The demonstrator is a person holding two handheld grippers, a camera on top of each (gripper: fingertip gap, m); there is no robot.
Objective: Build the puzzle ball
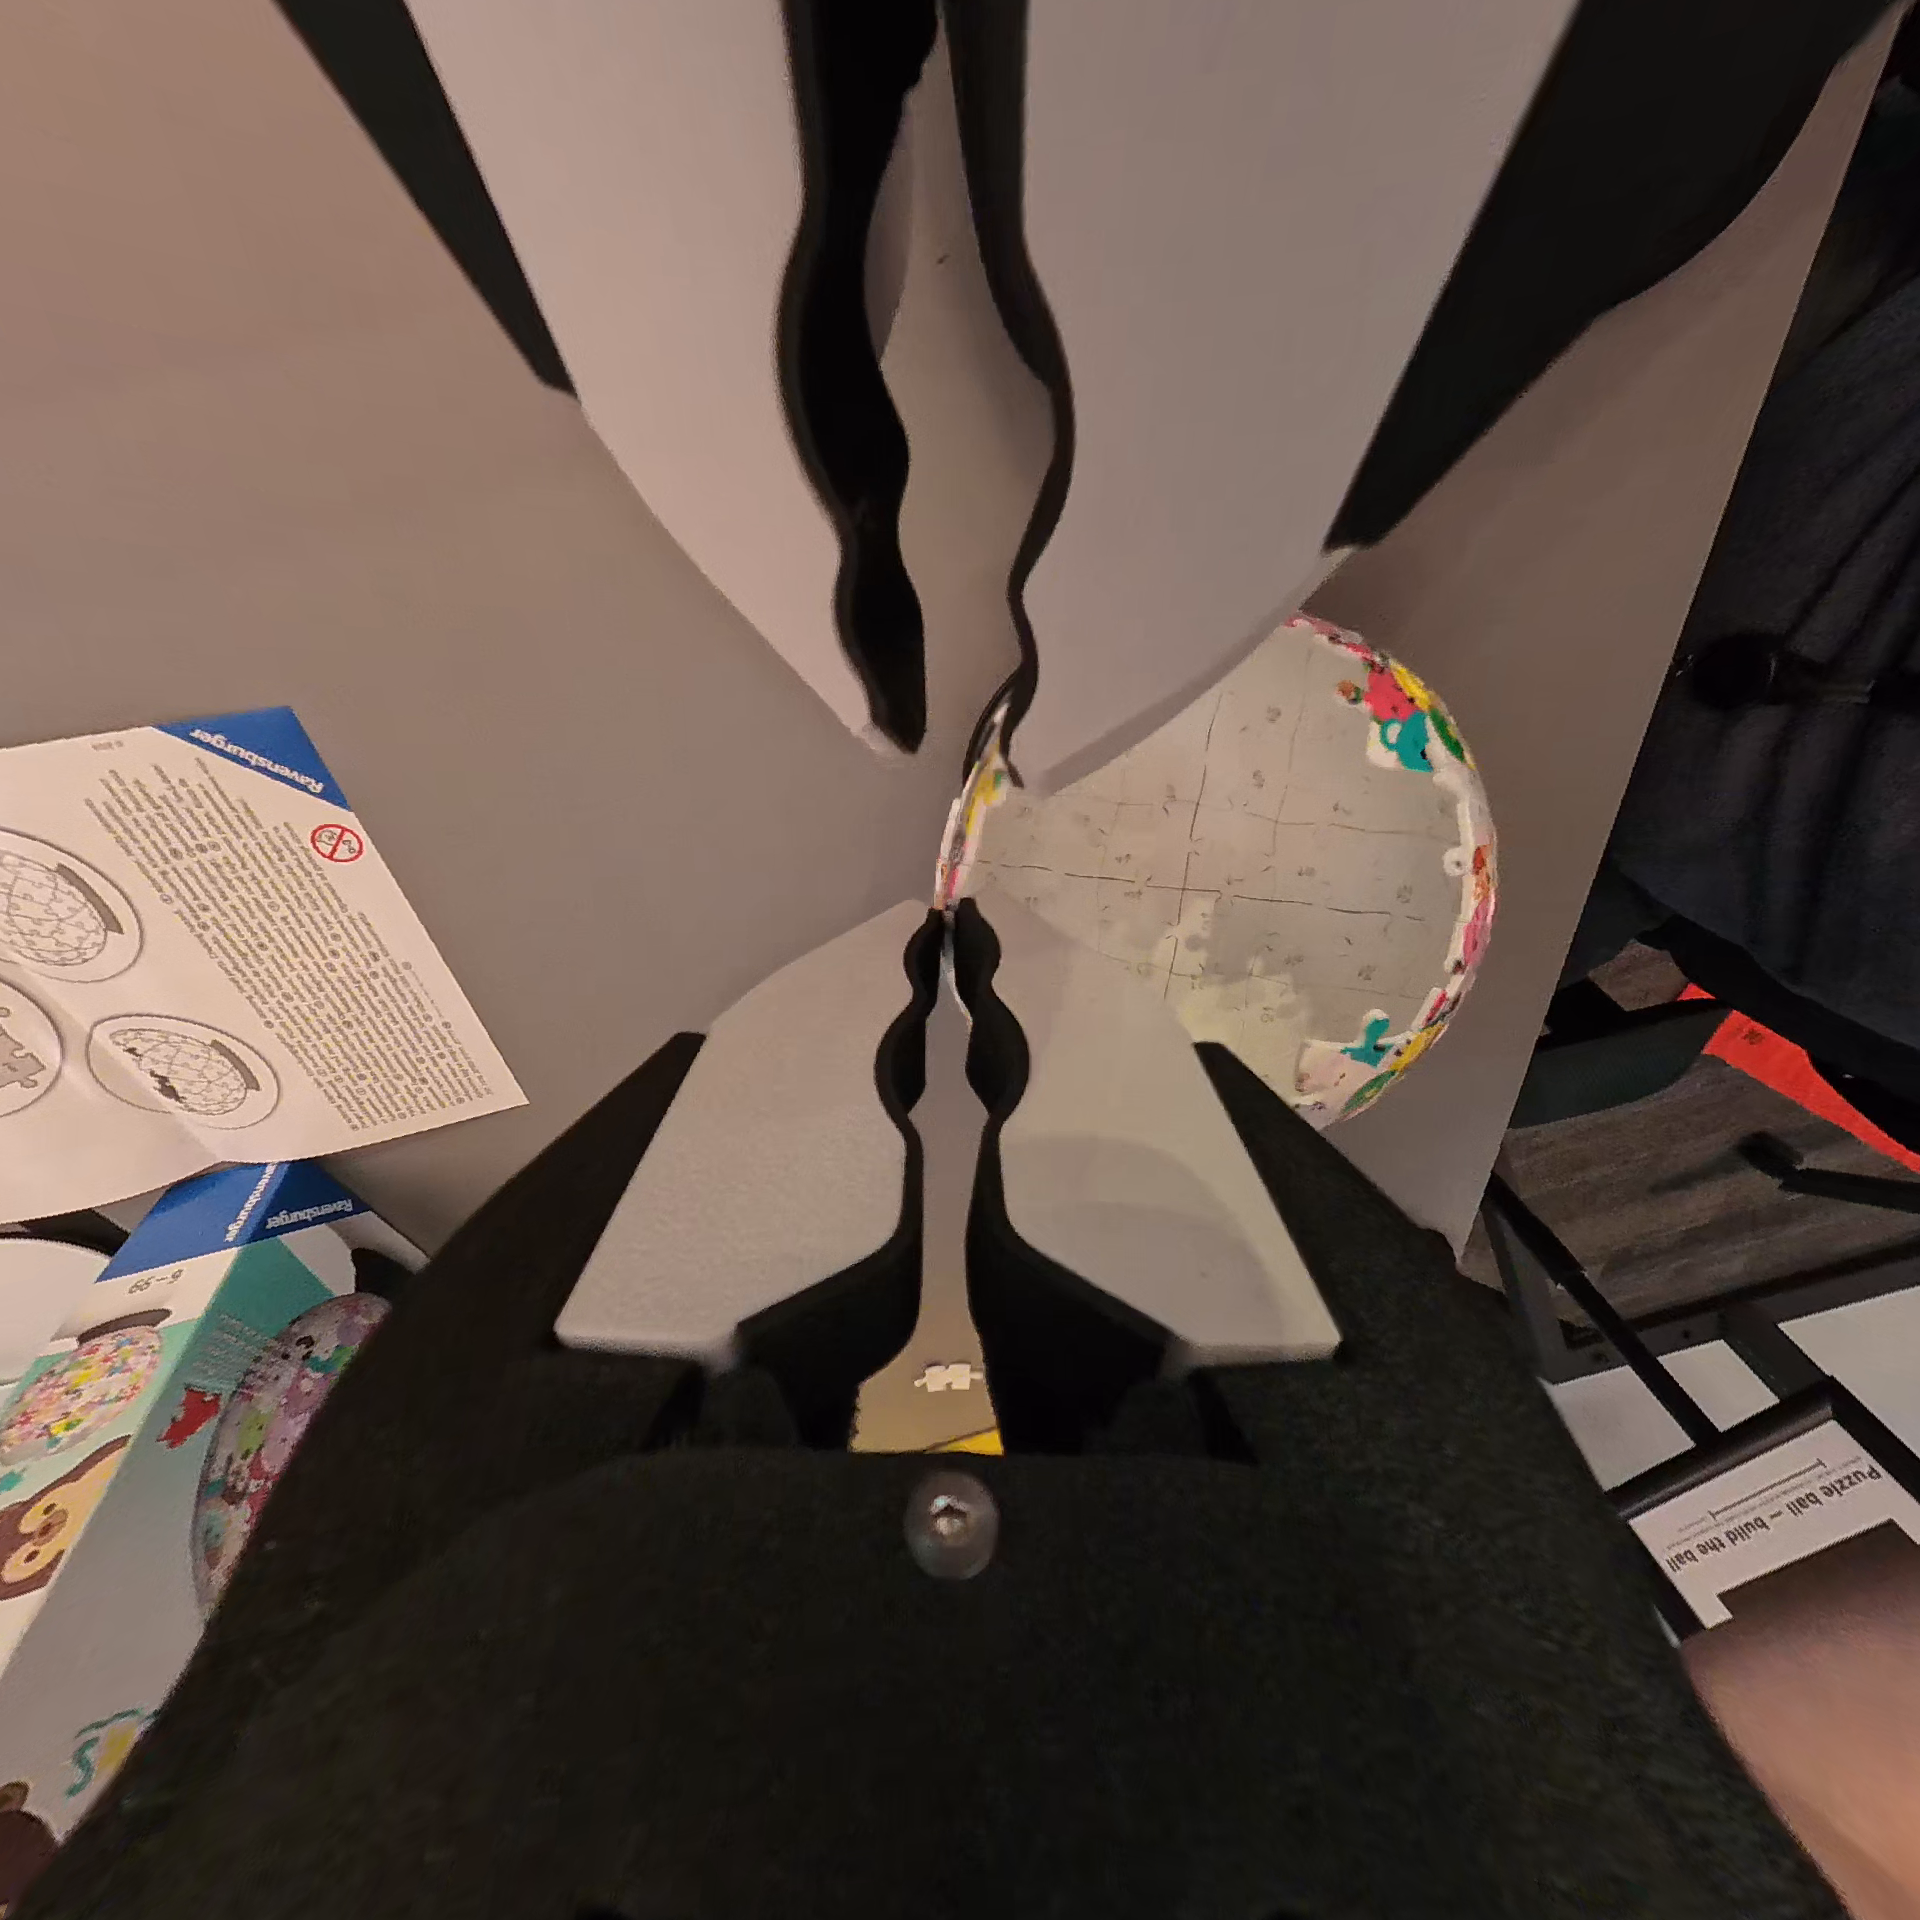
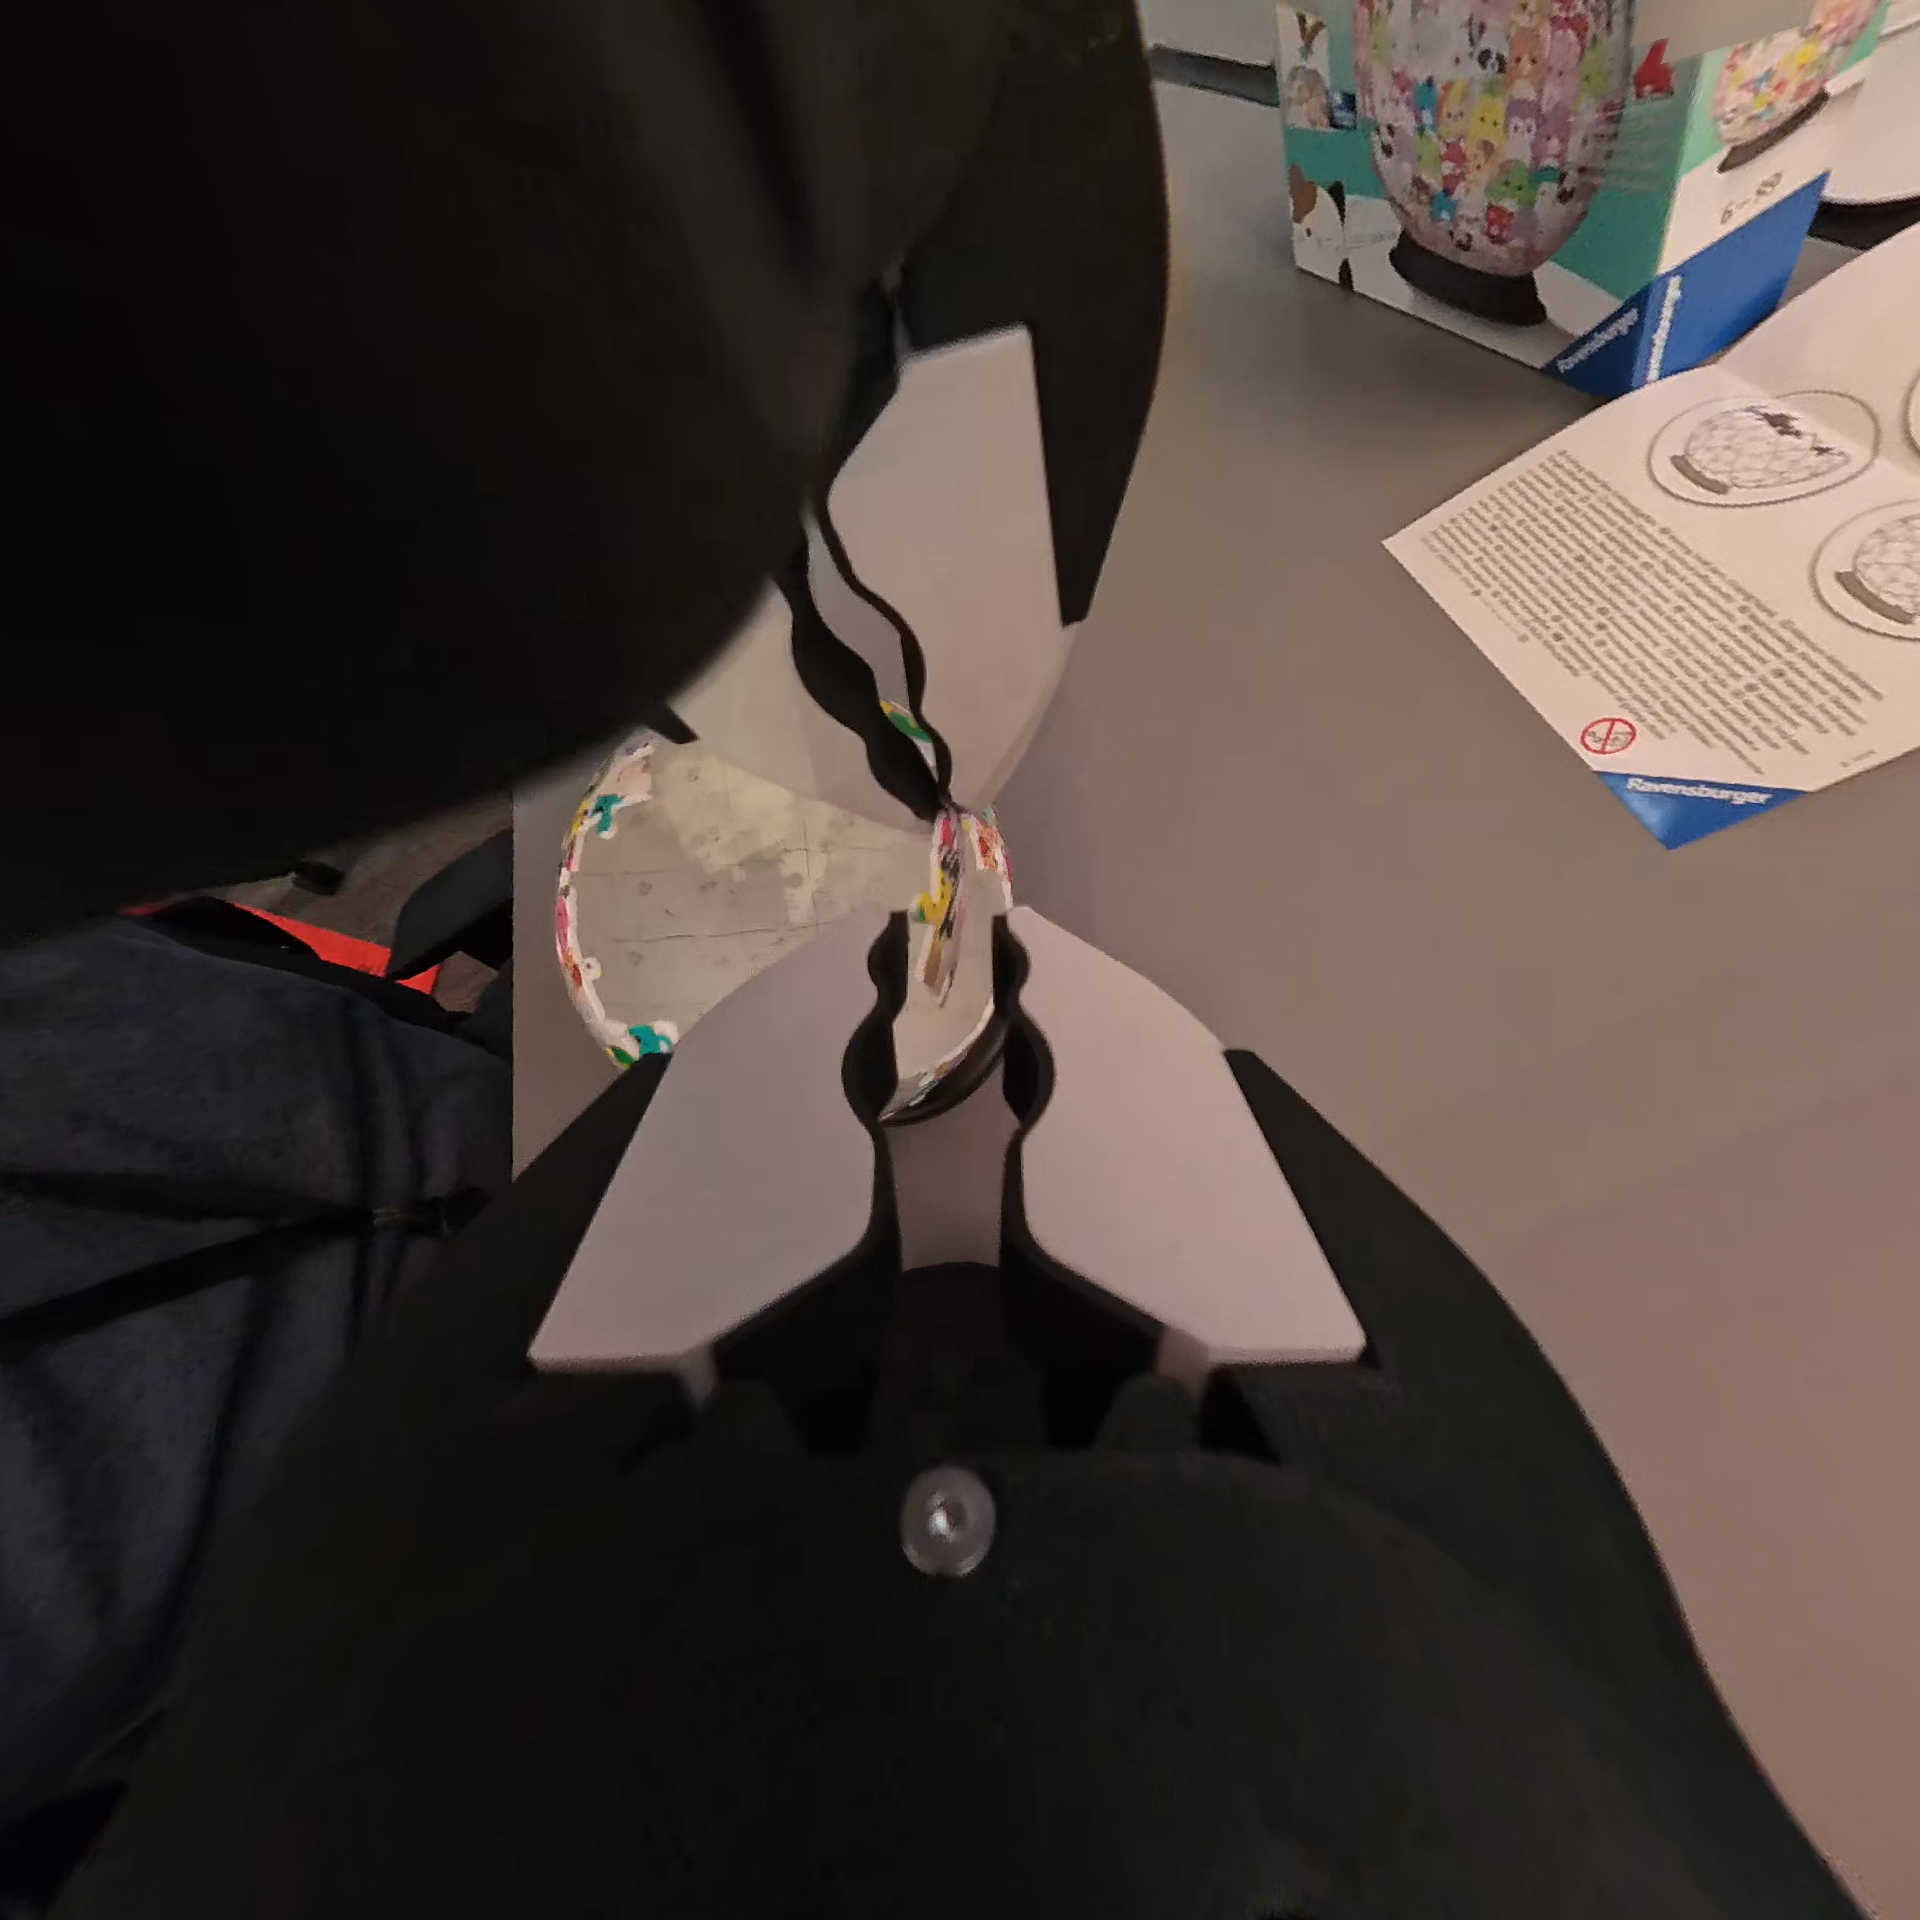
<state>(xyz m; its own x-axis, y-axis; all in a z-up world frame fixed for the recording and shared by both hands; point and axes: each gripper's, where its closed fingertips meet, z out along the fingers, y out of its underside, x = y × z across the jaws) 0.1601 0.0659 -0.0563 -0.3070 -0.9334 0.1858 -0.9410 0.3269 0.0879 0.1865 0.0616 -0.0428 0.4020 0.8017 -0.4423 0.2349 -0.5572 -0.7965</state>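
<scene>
Left gripper (image 1: 948,920) pinches the near rim of the half-built puzzle ball (image 1: 1236,883), its jaws nearly closed. Right gripper (image 1: 966,743), at 12 o'clock, clamps a puzzle piece (image 2: 943,914) against that rim. Instruction leaflet (image 1: 229,935) lies at 9 o'clock.

Dim, warm indoor light falls soft and even on the grey tabletop (image 1: 312,520), leaving faint shadows. Wide-angle bending stretches the edges. The near black gripper (image 2: 940,925) bodies swallow detail; edges are slightly blurred.

Puzzle ball (image 1: 1247,873) matt grey inside, glossy printed outside; paper leaflet (image 1: 239,935); smooth matt table (image 2: 1351,1039).
</scene>
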